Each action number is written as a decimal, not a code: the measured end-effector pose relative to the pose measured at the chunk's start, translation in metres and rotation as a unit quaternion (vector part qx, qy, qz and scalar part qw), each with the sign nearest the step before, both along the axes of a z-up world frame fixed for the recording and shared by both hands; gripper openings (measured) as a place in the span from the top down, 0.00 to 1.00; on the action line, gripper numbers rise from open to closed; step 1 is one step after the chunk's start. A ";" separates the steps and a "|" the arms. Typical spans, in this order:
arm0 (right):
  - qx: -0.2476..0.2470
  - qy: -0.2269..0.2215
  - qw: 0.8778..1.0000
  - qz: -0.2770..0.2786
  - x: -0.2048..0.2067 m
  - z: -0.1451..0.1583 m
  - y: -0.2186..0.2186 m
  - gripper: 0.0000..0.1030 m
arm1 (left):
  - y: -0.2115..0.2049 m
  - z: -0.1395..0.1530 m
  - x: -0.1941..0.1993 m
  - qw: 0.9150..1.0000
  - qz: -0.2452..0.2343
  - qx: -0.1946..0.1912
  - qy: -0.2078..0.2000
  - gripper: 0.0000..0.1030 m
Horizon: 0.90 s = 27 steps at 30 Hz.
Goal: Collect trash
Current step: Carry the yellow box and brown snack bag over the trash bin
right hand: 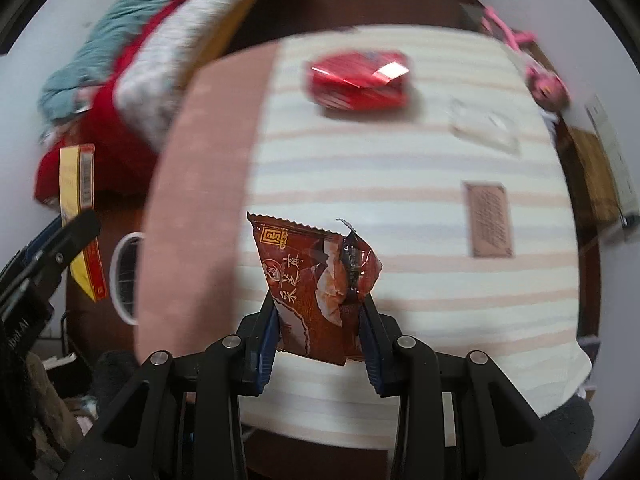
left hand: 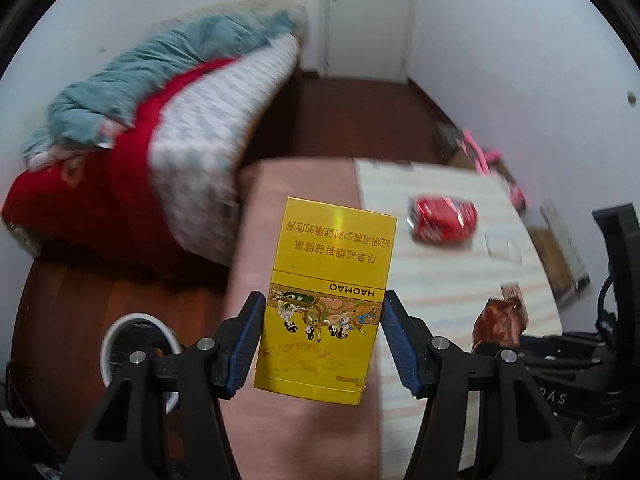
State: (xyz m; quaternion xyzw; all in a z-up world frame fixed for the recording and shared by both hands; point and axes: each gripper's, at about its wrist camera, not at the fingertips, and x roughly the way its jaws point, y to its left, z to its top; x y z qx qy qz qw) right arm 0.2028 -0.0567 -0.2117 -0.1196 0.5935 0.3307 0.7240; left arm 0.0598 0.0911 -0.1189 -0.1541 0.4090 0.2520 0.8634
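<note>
1. A flat yellow cardboard cigarette box (left hand: 326, 308) printed "HAOMAO" sits upright between the fingers of the left tool (left hand: 323, 336), its long axis running straight out ahead of the tool. The tool is clamped on the box's two narrow sides, and the box is lifted clear above the table.
2. A torn reddish-brown foil snack wrapper (right hand: 316, 292) is pinched in the right tool (right hand: 318, 320), held above the near edge of the table. Its serrated top edge points away from the tool and one corner is ripped open.
3. A white-rimmed round waste bin (left hand: 138, 346) stands on the dark wooden floor, below and to the left of the left tool. By my judgement the left hand is the nearer one to it.
4. A crushed red drink can (right hand: 360, 80) lies on its side at the far part of the striped cloth-covered table (right hand: 400, 168), well apart from both tools.
5. A brown rectangular packet (right hand: 490, 220) lies flat to the right, and what may be a clear plastic wrapper (right hand: 484, 126) lies near the can; blur makes it uncertain.
6. A bed with red and teal bedding (left hand: 120, 152) lies beyond the table on the left.
</note>
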 end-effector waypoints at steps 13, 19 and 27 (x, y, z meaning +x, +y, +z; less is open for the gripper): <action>0.064 0.002 0.985 0.163 -0.127 0.047 0.209 0.63 | 0.166 0.007 -0.154 0.986 0.160 -0.026 -0.029 0.46; 0.029 0.045 0.975 0.217 -0.187 -0.021 0.316 0.63 | 0.259 -0.067 -0.227 0.960 0.236 -0.153 -0.020 0.46; -0.068 0.075 0.960 0.262 -0.237 -0.139 0.406 0.63 | 0.331 -0.201 -0.261 0.917 0.258 -0.301 0.038 0.46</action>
